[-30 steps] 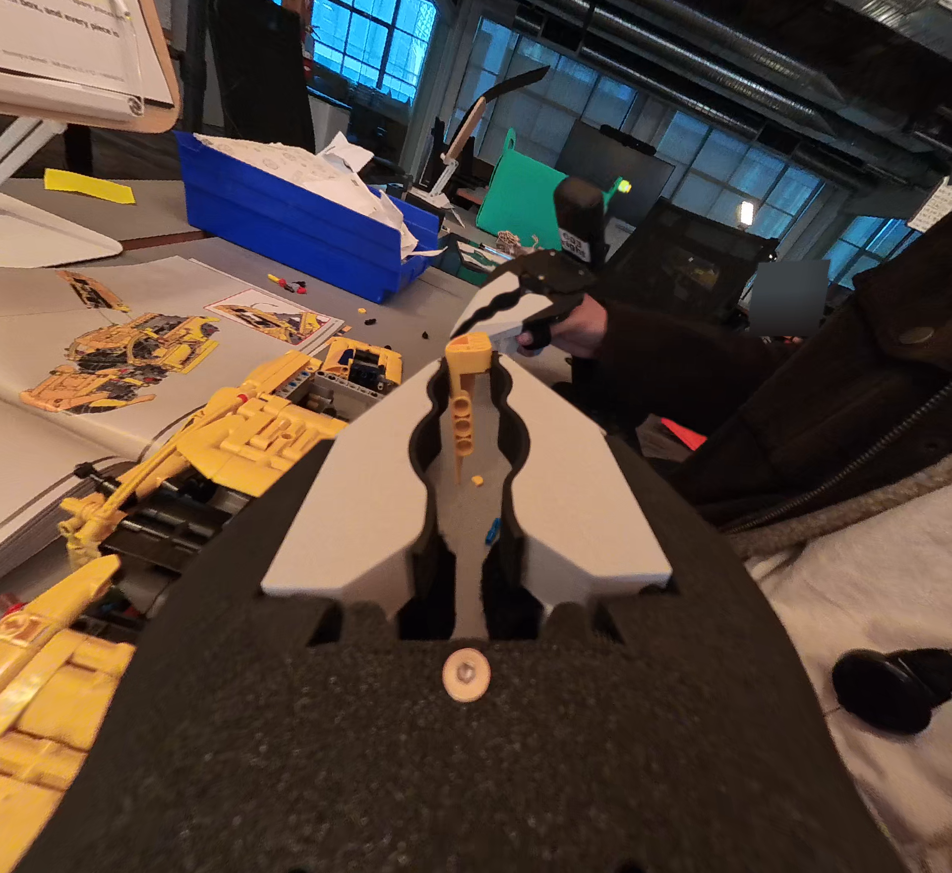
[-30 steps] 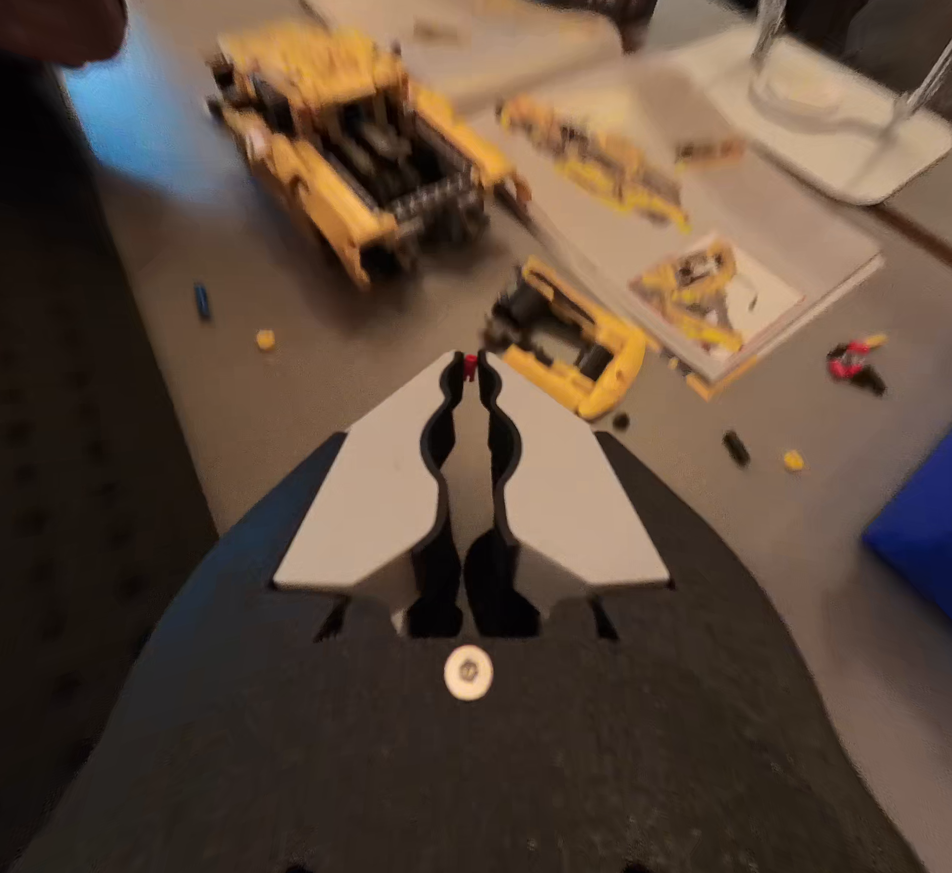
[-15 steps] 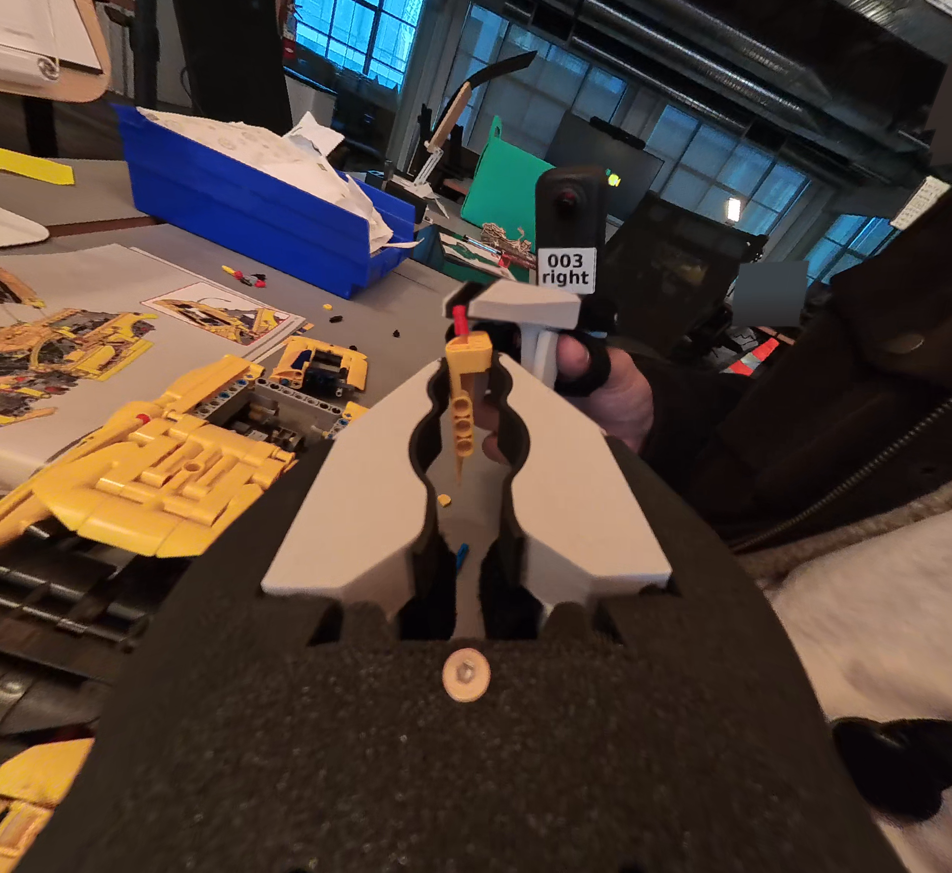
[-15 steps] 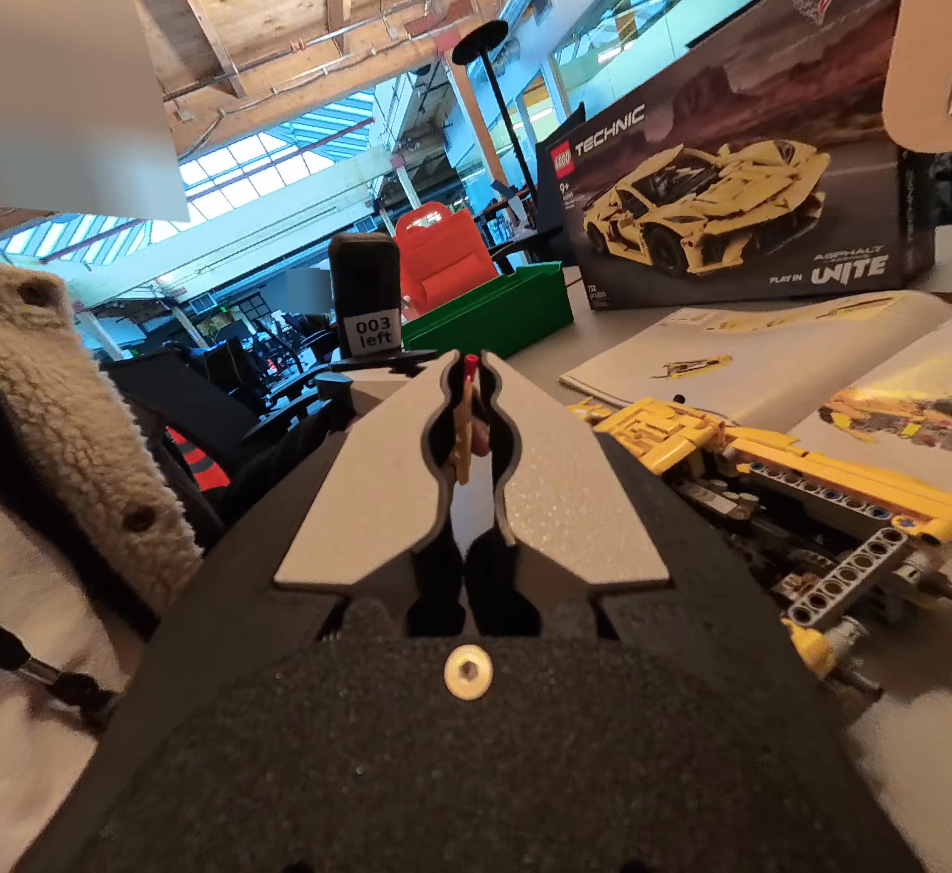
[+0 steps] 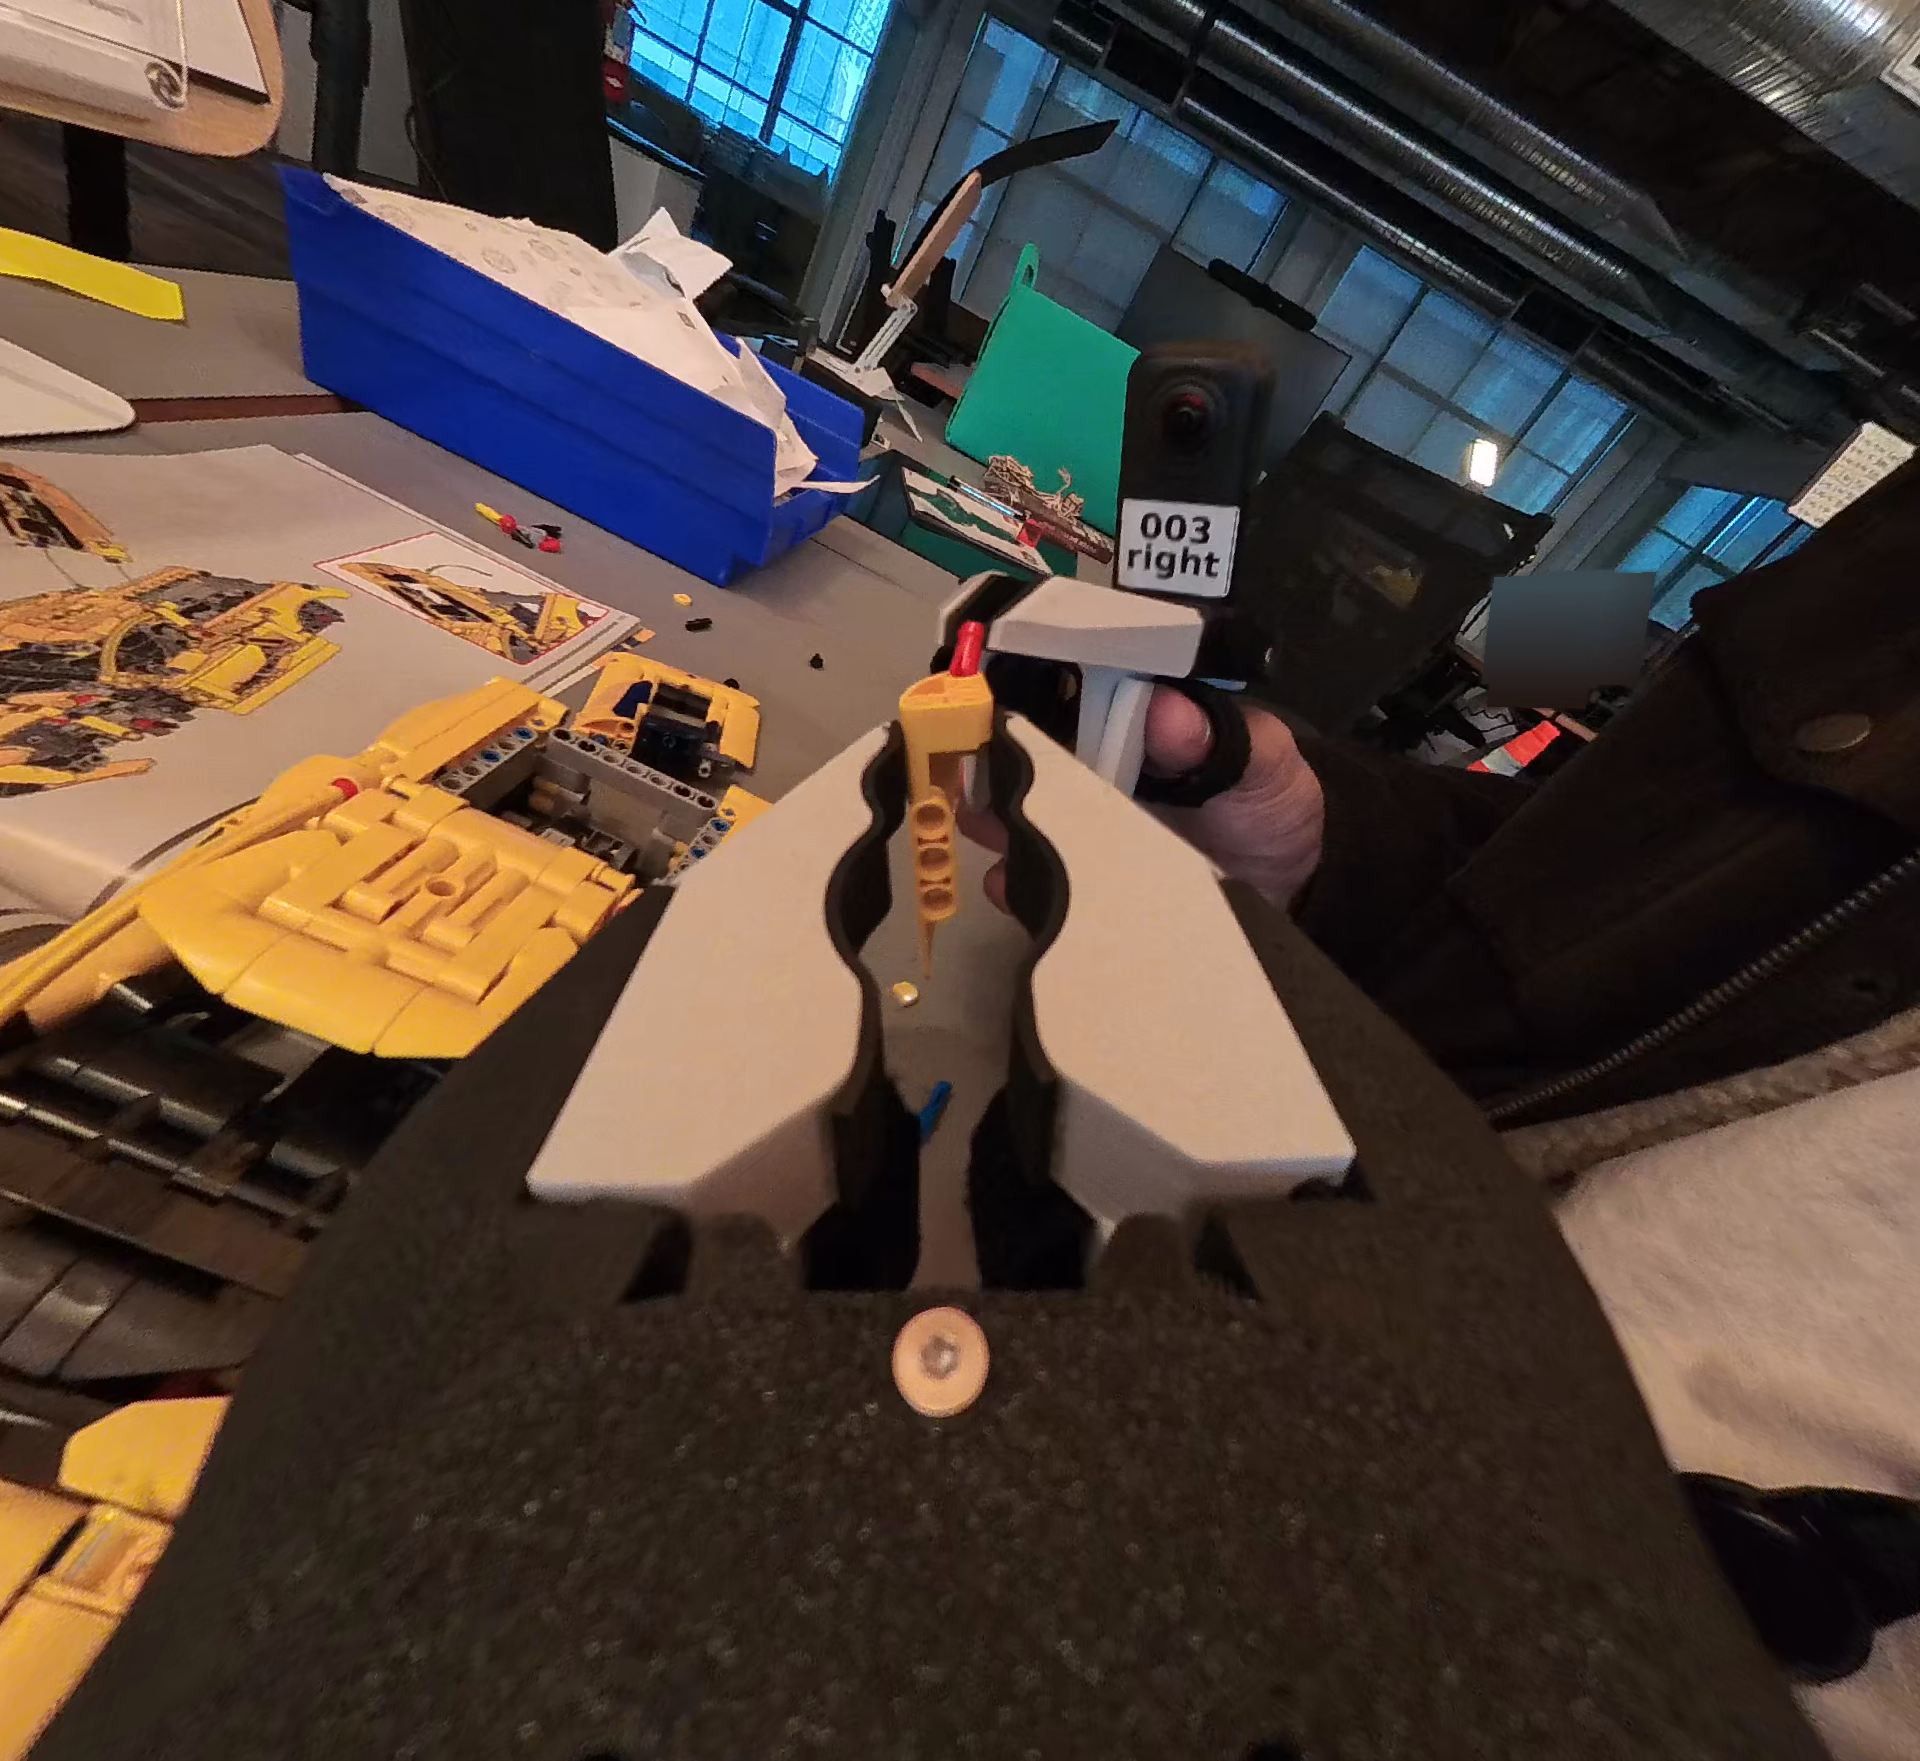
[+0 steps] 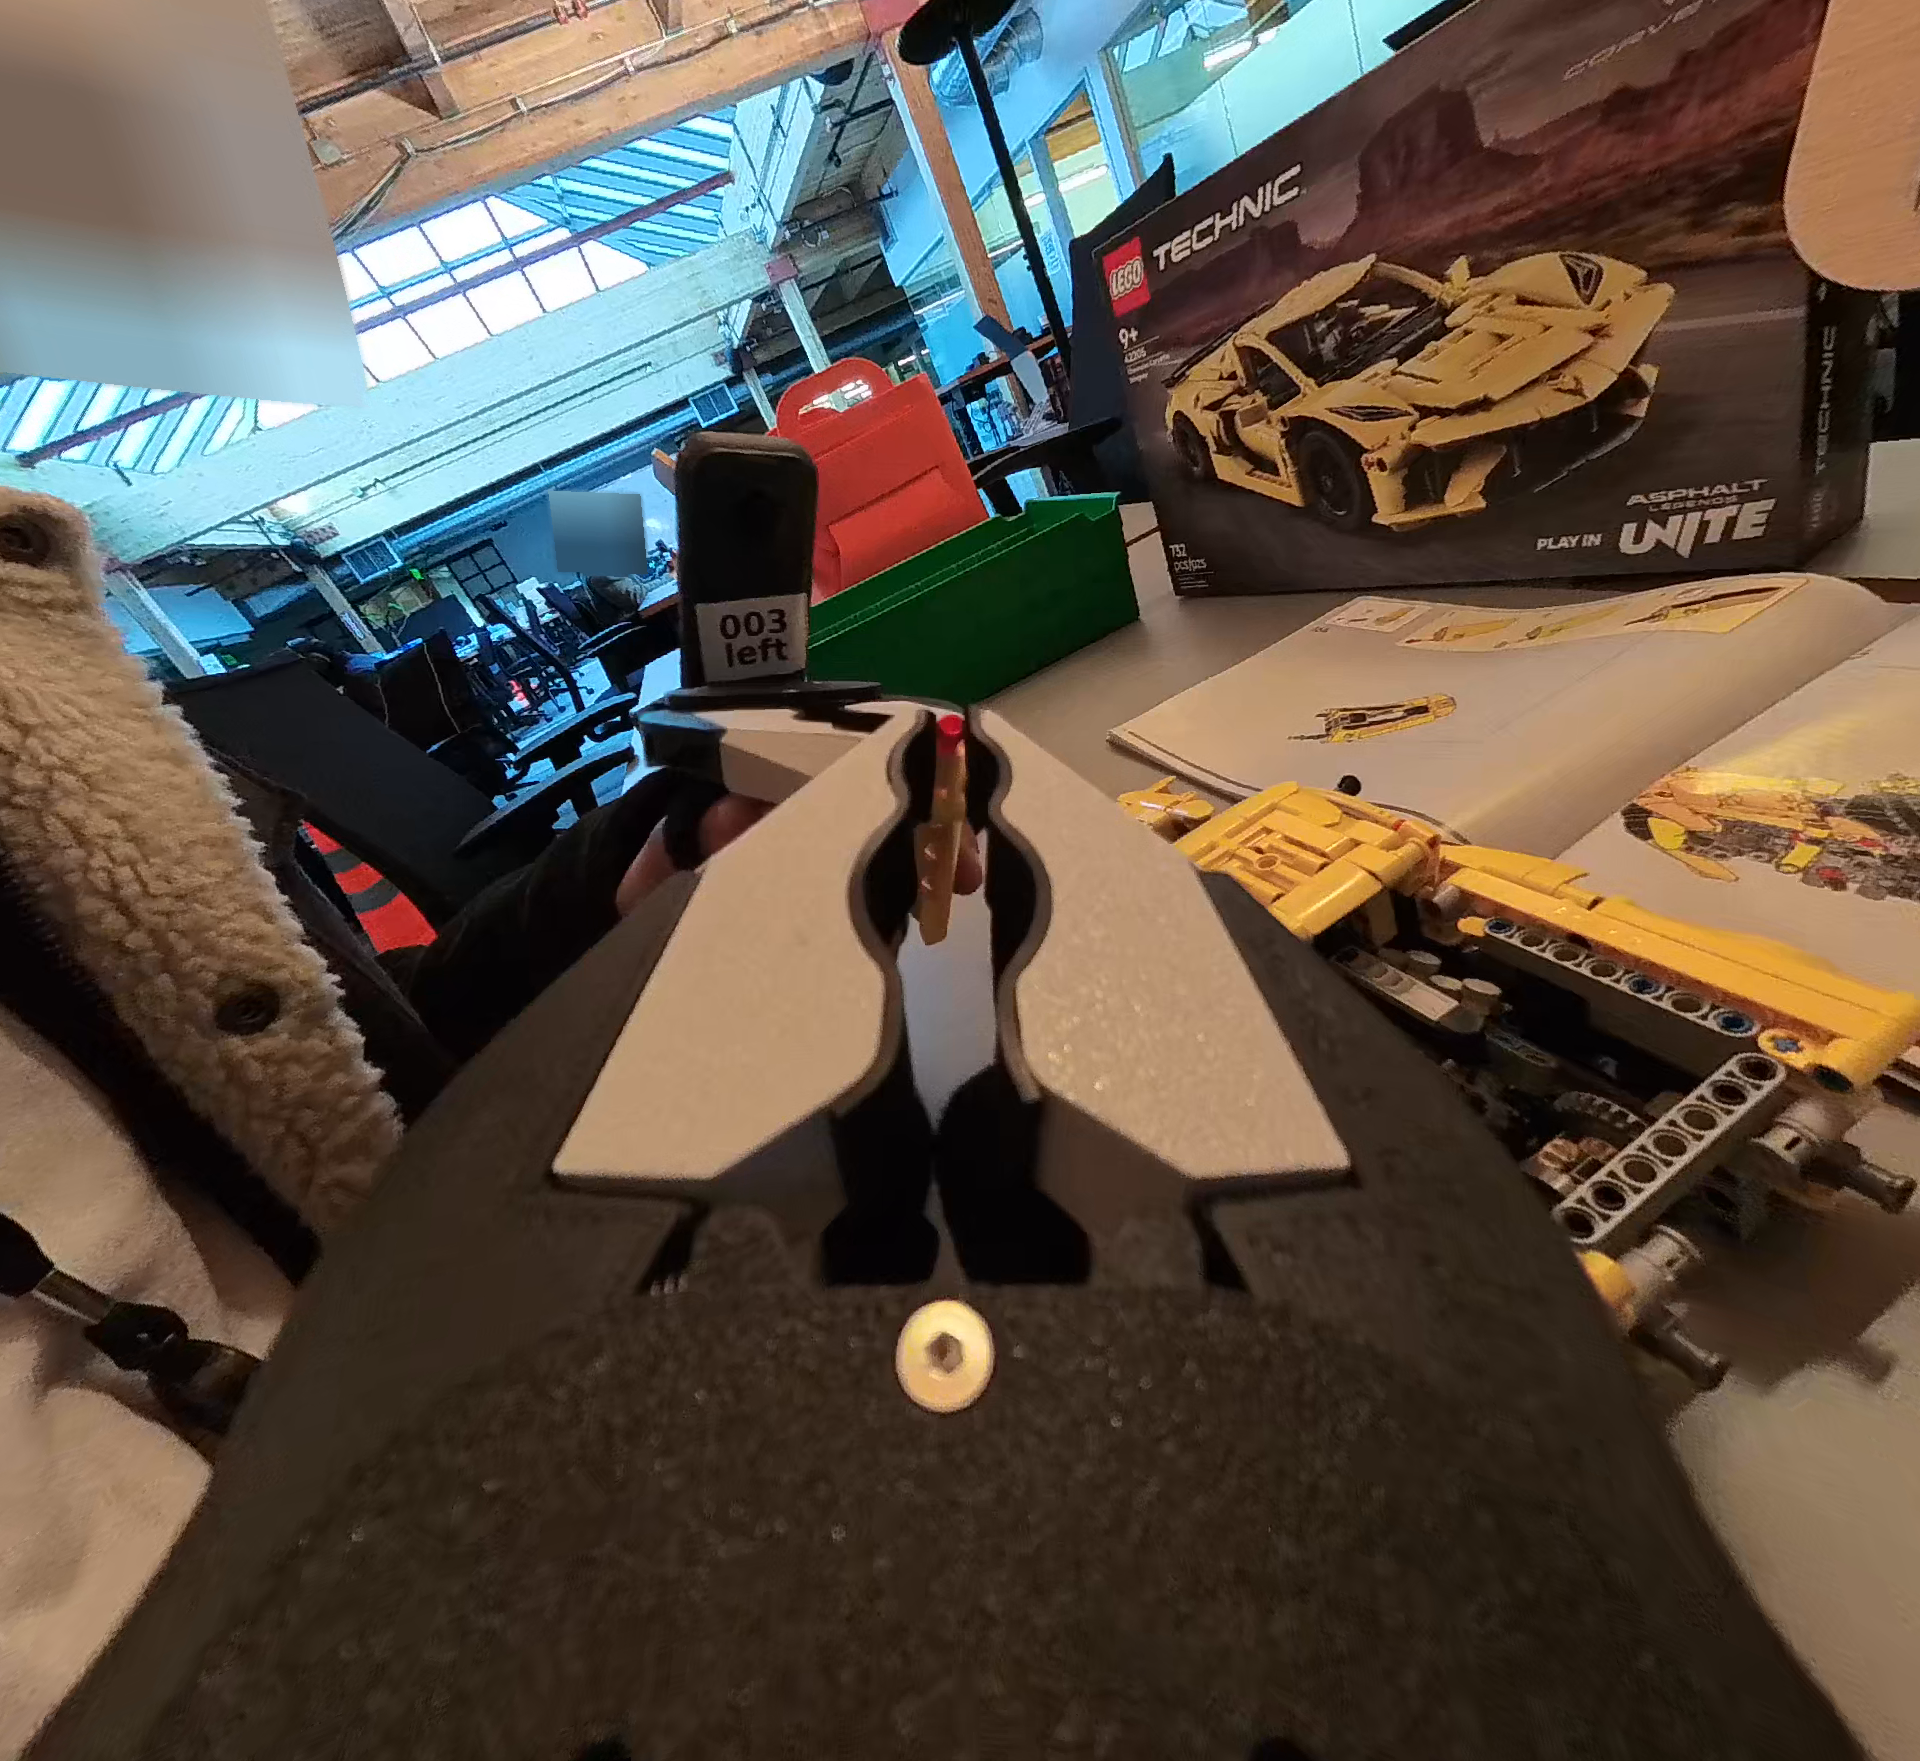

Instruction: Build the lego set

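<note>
Above the table [image 5: 852, 599], between the tips of my left gripper [image 5: 943, 724], I pinch a yellow beam [image 5: 932, 807] upright. My right gripper [image 6: 951, 740], nearly closed, nips a red pin [image 6: 949, 730] at the beam's top. The half-built yellow car [image 5: 395, 890] lies below, to the left.

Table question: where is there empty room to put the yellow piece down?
Bare grey table lies between the blue bin and the small yellow sub-assembly, with only tiny loose pins. Crowded: the yellow car model and open instruction booklet.
</note>
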